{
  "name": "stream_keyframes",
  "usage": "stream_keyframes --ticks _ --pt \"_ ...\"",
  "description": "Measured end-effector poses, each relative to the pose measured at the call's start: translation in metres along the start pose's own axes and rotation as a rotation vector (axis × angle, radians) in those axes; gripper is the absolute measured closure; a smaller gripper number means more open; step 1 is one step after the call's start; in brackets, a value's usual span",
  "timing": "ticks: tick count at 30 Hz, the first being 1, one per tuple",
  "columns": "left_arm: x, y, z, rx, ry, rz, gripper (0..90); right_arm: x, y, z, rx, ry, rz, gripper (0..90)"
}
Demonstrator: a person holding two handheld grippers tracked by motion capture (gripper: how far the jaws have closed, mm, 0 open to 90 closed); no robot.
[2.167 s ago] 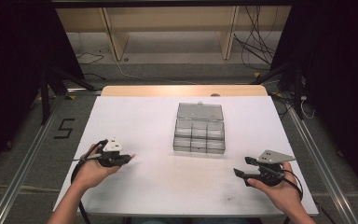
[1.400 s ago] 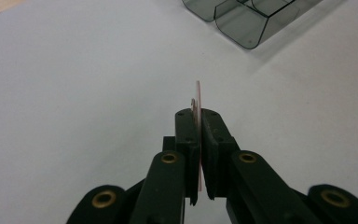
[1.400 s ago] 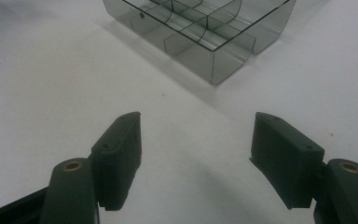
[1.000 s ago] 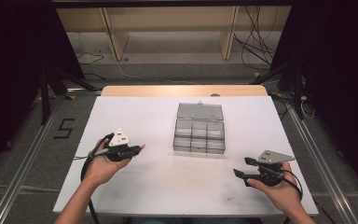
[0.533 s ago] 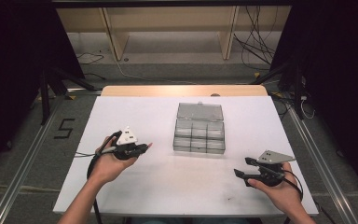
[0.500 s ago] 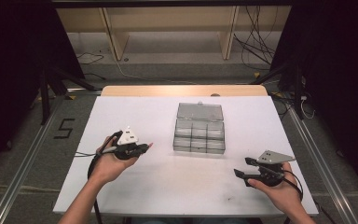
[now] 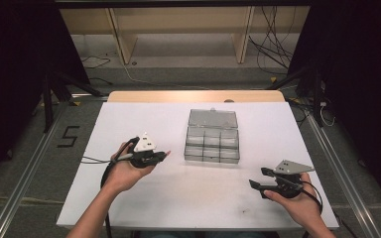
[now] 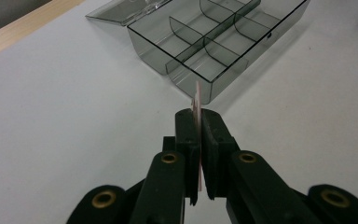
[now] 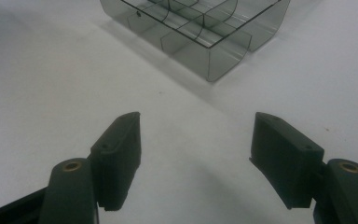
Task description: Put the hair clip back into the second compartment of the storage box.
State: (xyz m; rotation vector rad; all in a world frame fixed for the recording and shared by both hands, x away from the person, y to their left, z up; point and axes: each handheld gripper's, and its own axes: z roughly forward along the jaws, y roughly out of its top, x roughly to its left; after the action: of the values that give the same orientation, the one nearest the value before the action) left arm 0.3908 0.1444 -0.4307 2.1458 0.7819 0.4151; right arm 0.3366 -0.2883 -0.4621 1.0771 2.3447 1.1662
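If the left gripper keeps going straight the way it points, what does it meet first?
Probably the near corner of the clear divided box: the left gripper, shut on a thin pinkish card, points at it across bare table.

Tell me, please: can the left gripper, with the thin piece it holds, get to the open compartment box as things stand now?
Probably yes. The left gripper is shut on a thin pale piece and points at the clear compartment box. Its lid lies open behind, and only bare white table lies between them.
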Motion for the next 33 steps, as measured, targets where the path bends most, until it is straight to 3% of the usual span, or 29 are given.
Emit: stream_keyframes --ticks 33 --pt "-0.019 0.032 0.027 -0.003 -0.032 0.053 85.9 0.0 -0.001 0.0 0.003 0.0 0.002 33.9"
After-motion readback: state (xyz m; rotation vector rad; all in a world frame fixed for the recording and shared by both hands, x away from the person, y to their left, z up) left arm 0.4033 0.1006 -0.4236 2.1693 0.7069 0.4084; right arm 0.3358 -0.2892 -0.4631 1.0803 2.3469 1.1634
